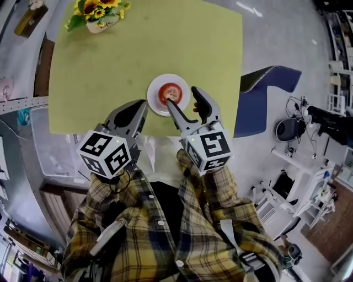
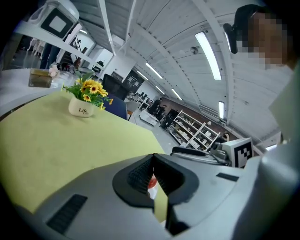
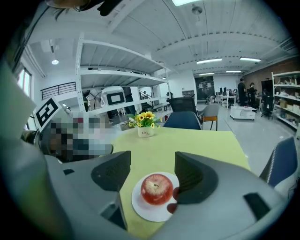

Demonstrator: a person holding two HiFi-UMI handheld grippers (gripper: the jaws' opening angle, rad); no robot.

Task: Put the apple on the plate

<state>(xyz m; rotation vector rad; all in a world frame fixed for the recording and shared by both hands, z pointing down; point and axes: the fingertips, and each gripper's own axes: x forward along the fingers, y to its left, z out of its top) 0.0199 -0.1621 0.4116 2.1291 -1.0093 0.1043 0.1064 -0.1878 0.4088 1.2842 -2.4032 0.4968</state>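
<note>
A red apple (image 1: 171, 92) (image 3: 156, 188) sits upright on a small white plate (image 1: 156, 104) (image 3: 145, 211) near the front edge of the yellow-green table (image 1: 110, 71). My right gripper (image 1: 182, 98) (image 3: 153, 161) hangs open over the plate's near side. The apple shows between its jaws, and neither pad touches it. To the left, my left gripper (image 1: 142, 106) (image 2: 152, 157) is shut with its tips together and nothing in it. Through the slit under its tips, a sliver of the apple (image 2: 151, 180) shows.
A white pot of sunflowers (image 1: 99, 14) (image 2: 86, 105) (image 3: 145, 124) stands at the table's far end. A blue chair (image 1: 270, 77) sits off the table's right side. A clear plastic bin (image 1: 49, 143) lies on the floor to the left.
</note>
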